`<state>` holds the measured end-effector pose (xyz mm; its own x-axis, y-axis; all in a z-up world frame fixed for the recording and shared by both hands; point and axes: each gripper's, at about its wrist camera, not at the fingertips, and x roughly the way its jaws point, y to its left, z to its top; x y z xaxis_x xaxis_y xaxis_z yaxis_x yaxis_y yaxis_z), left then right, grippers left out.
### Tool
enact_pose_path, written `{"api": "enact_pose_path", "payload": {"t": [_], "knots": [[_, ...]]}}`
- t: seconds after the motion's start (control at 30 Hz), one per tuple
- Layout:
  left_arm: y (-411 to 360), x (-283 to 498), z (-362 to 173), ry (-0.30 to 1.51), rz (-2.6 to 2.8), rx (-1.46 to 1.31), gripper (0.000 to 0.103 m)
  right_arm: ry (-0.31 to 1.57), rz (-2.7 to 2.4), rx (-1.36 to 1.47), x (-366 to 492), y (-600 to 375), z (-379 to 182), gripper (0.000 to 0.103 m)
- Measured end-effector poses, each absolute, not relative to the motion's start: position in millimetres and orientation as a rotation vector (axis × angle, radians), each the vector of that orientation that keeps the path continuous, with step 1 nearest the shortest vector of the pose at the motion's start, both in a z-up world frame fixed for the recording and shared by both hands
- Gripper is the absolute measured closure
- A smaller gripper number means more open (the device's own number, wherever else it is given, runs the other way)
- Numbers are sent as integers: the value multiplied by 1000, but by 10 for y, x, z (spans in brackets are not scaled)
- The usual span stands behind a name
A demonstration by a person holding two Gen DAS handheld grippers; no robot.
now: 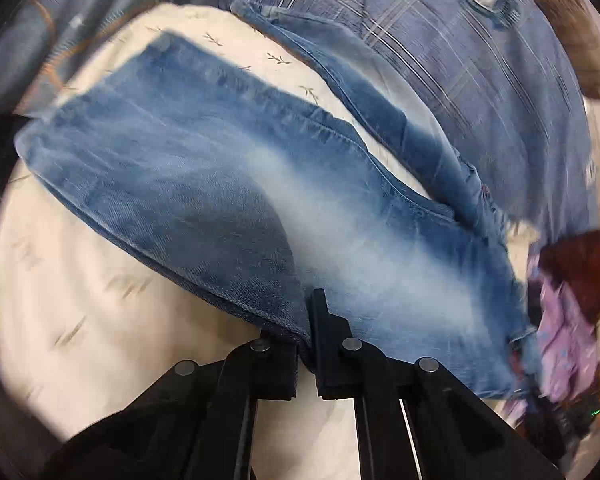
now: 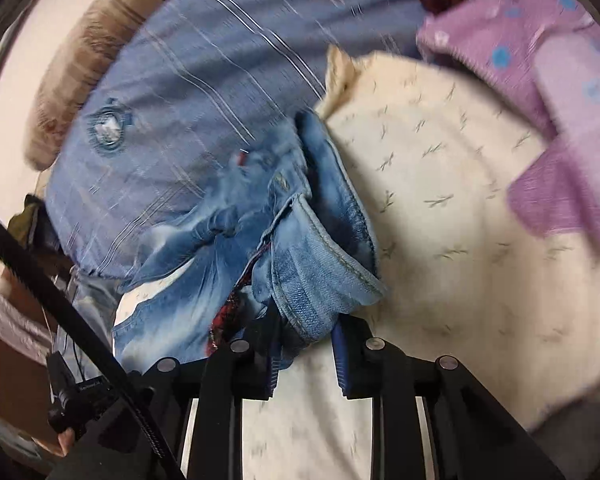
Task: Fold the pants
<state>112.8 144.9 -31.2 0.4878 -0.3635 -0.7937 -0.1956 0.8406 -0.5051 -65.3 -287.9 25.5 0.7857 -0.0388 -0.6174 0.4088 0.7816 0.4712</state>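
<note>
While one pair of jeans lies draped, both claws, left claw and right claw, pinch it.

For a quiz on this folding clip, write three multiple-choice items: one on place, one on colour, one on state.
1. The jeans lie on:
A. a cream sheet
B. a wooden floor
C. a glass table

2. The garment at the sheet's far edge in the right wrist view is:
A. green
B. purple with blue dots
C. black

3. The left gripper is:
A. open over bare sheet
B. out of view
C. shut on denim

Key: 1 A, cream printed cloth shows round the jeans; 2 B, its knit is purple; 3 C, jaws pinch a denim fold.
</note>
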Motion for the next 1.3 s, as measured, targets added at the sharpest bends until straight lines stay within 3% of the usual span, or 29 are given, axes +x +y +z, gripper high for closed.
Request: {"api": "enact_pose_path", "payload": {"t": [0.1,0.2,0.27,0.3,0.33,0.37,0.4,0.57,0.87,1.03,1.3], "knots": [[1392,980,-446,1098,-107,-503,95,655,-334,602,-904,-2827,171,81],[1323,1045,-632,1105,-60,-405,91,848,-383,612,-710,-2859,-277,73],[1286,1001,-564,1077,-38,-350,79,838,-372,677,-728,-2930,-332,68],[1260,958,-459,1063,-27,-320,61,776,-358,714,-810,-2975,-238,54],[1245,903,-412,1033,-16,-286,51,710,-366,712,-896,-3000,-106,42],[1212,835,-372,1012,-8,-262,50,665,-401,685,-961,-2996,15,20],[1232,767,-315,988,-11,-246,50,630,-428,663,-1016,-2993,113,16],[1209,729,34,975,-47,-280,49,528,-317,651,-1018,-2875,498,16],[786,1643,610,928,-207,-275,40,661,-55,639,166,-2944,849,17],[341,2381,316,982,-283,-214,41,775,-134,596,851,-3409,730,17],[377,2767,-239,1016,-311,-300,42,926,-228,535,2029,-4231,348,17]]}}
